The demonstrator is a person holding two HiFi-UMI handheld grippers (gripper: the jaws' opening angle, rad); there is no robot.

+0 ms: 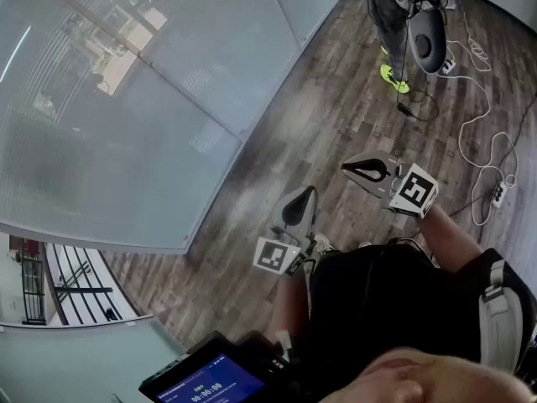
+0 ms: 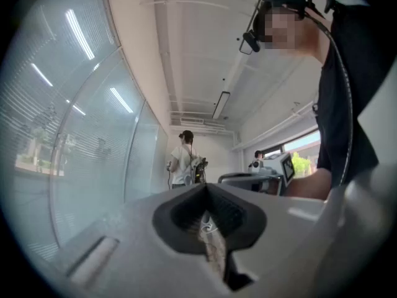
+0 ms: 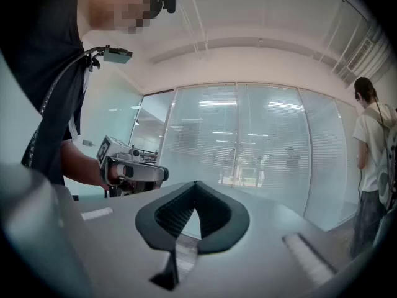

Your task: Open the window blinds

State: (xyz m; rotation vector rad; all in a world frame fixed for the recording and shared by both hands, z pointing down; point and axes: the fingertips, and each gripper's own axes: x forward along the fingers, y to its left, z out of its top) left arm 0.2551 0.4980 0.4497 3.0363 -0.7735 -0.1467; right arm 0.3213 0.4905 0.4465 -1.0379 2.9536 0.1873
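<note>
The closed window blinds [image 1: 126,107] hang behind a glass wall at the upper left of the head view. They also show in the left gripper view as pale slats [image 2: 74,141] and straight ahead in the right gripper view [image 3: 248,141]. My left gripper [image 1: 307,193] is held over the wood floor, apart from the glass, shut with nothing between its jaws [image 2: 206,188]. My right gripper [image 1: 347,169] floats to its right, also shut and empty [image 3: 195,185]. Each gripper shows in the other's view: the right one [image 2: 273,169] and the left one [image 3: 130,169].
A person [image 1: 390,23] in bright green shoes stands further along the glass, seen too in the gripper views [image 2: 184,160] [image 3: 372,160]. White cables [image 1: 482,133] and a power strip [image 1: 499,193] lie on the floor at right. A dark screen [image 1: 210,384] is below me.
</note>
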